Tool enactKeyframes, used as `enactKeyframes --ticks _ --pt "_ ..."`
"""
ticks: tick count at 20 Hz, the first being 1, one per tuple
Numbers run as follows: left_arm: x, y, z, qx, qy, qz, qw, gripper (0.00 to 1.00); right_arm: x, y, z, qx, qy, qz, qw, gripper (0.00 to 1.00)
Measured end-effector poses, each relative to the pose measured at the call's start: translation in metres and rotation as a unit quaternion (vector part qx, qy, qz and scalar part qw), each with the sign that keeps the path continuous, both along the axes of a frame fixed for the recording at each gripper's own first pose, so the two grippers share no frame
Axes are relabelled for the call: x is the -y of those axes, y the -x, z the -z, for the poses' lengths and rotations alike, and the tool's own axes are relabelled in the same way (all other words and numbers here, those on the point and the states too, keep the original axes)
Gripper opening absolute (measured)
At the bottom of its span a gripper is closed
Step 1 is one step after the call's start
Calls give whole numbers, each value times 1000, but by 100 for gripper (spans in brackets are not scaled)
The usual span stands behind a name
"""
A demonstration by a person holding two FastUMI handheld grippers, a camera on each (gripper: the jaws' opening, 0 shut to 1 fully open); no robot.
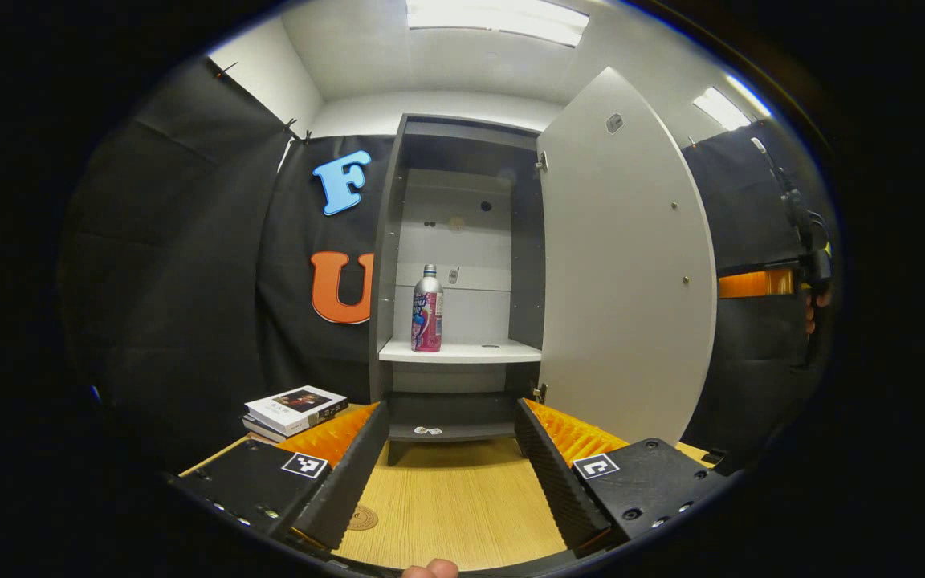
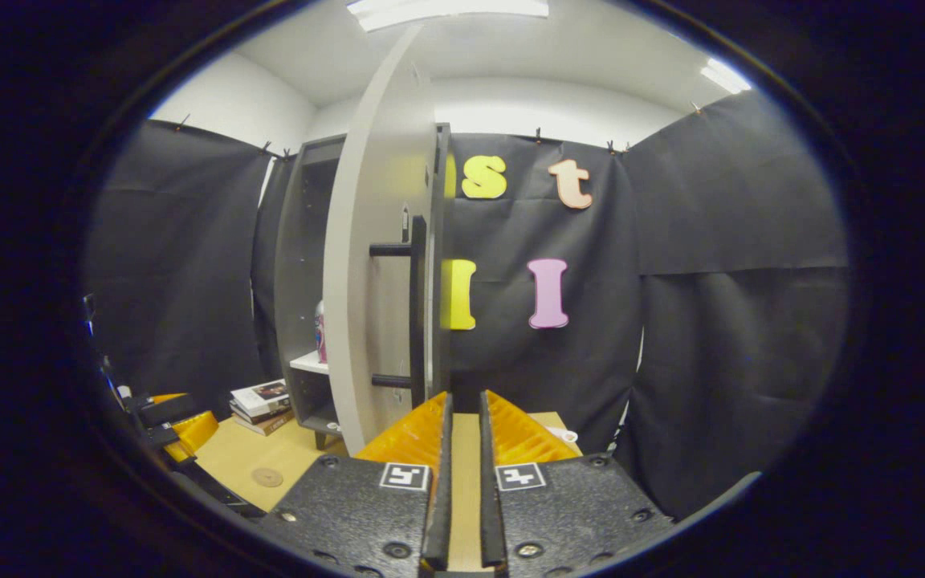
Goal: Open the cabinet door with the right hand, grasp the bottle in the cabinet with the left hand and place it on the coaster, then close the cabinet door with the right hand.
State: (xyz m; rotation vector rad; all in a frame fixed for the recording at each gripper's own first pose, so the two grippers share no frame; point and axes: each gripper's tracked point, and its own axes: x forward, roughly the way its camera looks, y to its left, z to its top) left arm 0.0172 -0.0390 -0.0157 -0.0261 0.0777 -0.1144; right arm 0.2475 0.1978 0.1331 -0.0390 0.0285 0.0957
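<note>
Cabinet door open, bottle on shelf

Glossy metal bottle; matt grey cabinet door; smooth pale wood-grain table; ribbed orange-and-black plastic claw.

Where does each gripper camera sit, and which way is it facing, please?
Left gripper view: rides the left gripper, jaws wide apart, facing the open cabinet and the bottle; a fingertip shows below.
Right gripper view: rides the right gripper, jaws nearly together, facing the door edge-on.
Shared: bottle, books, coaster.
</note>
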Motion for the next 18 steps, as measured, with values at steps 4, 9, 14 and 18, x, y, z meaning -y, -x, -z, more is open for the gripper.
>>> enactKeyframes --ticks 4,9,14,18 --pt "-1 -22 -8 5 -6 9 1000 95 7 -7 -2 10 7 13 1000 49" --pt "7 -60 -23 15 3 35 999 95 9 -15 -8 28 2 21 999 72" --pt "0 -117 -47 33 6 40 999 95 17 -23 -12 33 -14 30 999 86" --pt "-2 -174 -62 56 1 36 998 95 28 -20 -9 29 -14 43 999 86"
